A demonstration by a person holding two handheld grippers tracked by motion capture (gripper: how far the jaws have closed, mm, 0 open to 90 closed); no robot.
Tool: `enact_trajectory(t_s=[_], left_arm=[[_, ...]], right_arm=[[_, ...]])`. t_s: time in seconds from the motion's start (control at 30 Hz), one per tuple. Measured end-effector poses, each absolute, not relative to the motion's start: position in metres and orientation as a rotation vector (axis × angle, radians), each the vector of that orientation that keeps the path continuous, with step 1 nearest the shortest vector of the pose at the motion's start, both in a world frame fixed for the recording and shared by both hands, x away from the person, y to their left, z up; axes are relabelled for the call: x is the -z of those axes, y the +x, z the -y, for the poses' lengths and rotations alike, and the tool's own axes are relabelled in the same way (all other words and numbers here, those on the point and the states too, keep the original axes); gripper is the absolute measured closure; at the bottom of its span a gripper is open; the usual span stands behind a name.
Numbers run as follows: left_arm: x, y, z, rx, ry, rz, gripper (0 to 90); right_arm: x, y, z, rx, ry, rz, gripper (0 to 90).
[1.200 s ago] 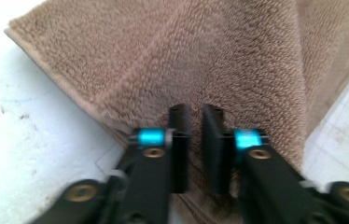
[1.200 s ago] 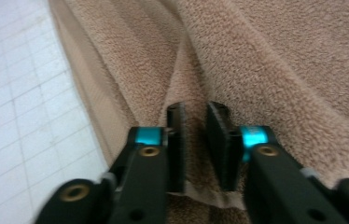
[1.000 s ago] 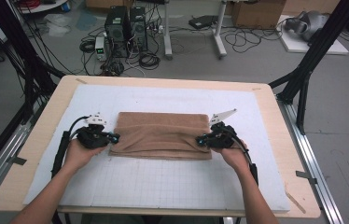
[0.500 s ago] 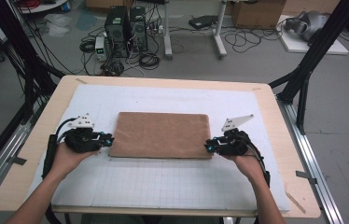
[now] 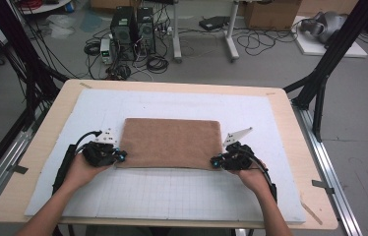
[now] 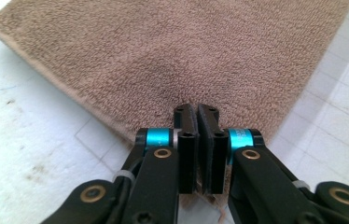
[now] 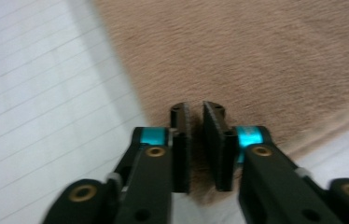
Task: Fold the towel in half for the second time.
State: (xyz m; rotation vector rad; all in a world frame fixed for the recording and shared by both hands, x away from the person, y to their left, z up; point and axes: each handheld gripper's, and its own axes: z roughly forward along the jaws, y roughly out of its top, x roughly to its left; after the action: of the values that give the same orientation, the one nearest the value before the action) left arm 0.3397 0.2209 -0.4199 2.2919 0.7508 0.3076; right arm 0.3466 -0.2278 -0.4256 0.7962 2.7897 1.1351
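On the desk (image 5: 39,147), the brown towel (image 5: 172,142) lies flat in the middle of the white mat (image 5: 172,191), with the left tool (image 5: 121,156) pinching its 7 o'clock corner and the right tool (image 5: 213,161) pinching its 5 o'clock corner. Both tools look clenched on the towel, though the right one shows a thin gap, so that corner could slip out if the hands lift or pull too fast, and the fold would go crooked. Half a second ago both tools were out past the towel's side edges, and now they have come in to grip its near corners.
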Motion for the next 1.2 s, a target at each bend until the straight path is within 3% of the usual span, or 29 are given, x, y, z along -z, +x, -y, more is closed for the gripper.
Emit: enact_trajectory(t_s=[0.27,0.5,0.57,0.77,0.97,1.2], left_arm=[[0.426,0.335,-0.238,-0.288,2.215,-0.820,89.4],[0.424,0.332,-0.242,-0.261,2.160,-0.823,73.1],[0.425,0.332,-0.243,-0.257,2.154,-0.830,72.1],[0.424,0.331,-0.246,-0.269,2.106,-0.858,65.6],[0.421,0.331,-0.250,-0.275,2.066,-0.872,56.4],[0.414,0.324,-0.249,-0.313,2.037,-0.861,45.1]], right_arm=[[0.428,0.346,0.229,-1.125,0.836,-2.810,82.3],[0.428,0.345,0.229,-1.123,0.840,-2.812,81.9],[0.428,0.345,0.230,-1.125,0.832,-2.811,79.5],[0.421,0.344,0.231,-1.200,0.840,-2.740,66.3],[0.416,0.345,0.235,-1.271,0.899,-2.611,41.0],[0.411,0.342,0.241,-1.289,0.924,-2.541,29.6]])
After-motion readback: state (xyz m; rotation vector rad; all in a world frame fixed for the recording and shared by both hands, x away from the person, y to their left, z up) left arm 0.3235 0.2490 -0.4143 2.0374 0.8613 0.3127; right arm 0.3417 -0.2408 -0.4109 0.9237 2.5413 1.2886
